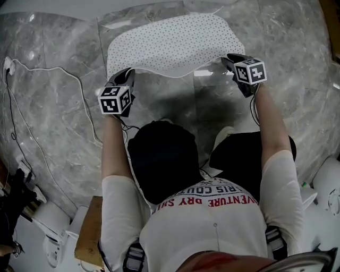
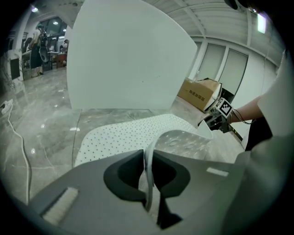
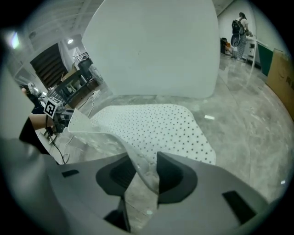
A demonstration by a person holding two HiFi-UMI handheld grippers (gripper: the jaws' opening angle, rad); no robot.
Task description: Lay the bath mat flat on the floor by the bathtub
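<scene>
Left gripper (image 1: 125,74) clamped on a corner of the bath mat (image 1: 170,42); right gripper (image 1: 231,59) jaws apart, mat corner loose between them. Mat's far half lies just beside the bathtub (image 2: 128,55), near edge raised. Risk: right corner drops first, edge lands buckled or skewed off the bathtub.

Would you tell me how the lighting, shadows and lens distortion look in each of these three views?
Head view: a shadow darkens the glossy floor between the person and the mat. Left gripper view: strong fisheye bending, black rim, a lamp glaring at top left. Right gripper view: the same bending and rim, a bright flare at the left edge.
</scene>
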